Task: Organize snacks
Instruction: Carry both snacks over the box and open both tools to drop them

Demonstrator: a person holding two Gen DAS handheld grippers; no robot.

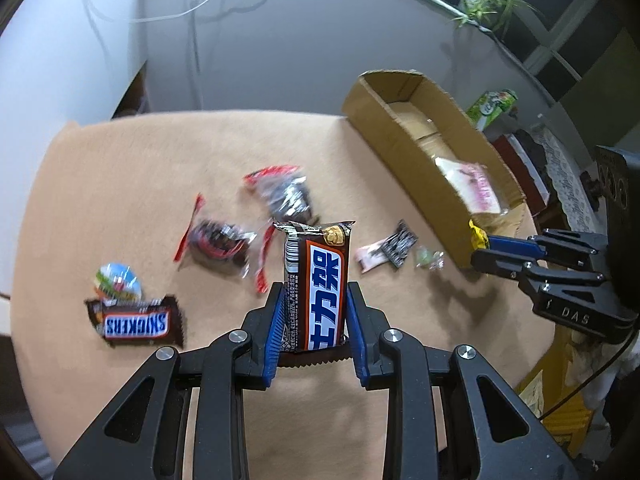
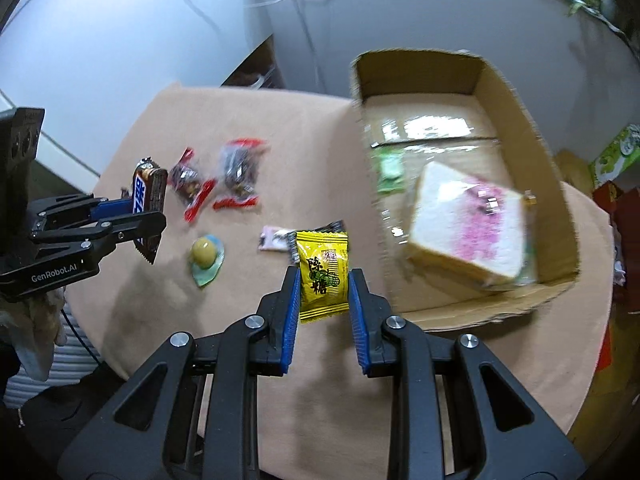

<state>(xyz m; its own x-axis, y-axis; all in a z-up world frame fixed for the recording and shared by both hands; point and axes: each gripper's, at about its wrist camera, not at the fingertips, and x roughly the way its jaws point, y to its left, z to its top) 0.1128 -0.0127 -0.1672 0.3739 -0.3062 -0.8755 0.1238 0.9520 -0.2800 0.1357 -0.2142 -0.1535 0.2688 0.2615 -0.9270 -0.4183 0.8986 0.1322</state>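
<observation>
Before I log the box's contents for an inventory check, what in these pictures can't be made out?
- Cardboard box, left wrist view: its near wall hides most of the floor.
- Green packet, right wrist view: motion blur smears its print.
- Wrapped bread, right wrist view: pink label blurred, unreadable.
- Two red-ended clear packets, both views: blurred, contents unclear.
- Yellow candy packet, left wrist view: only a sliver shows in the right gripper.

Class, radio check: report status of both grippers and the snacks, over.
Left gripper shut on chocolate bar. Right gripper shut on yellow candy packet. Cardboard box holds wrapped bread. Nothing visibly blocking the box; loose snacks remain on table.
</observation>
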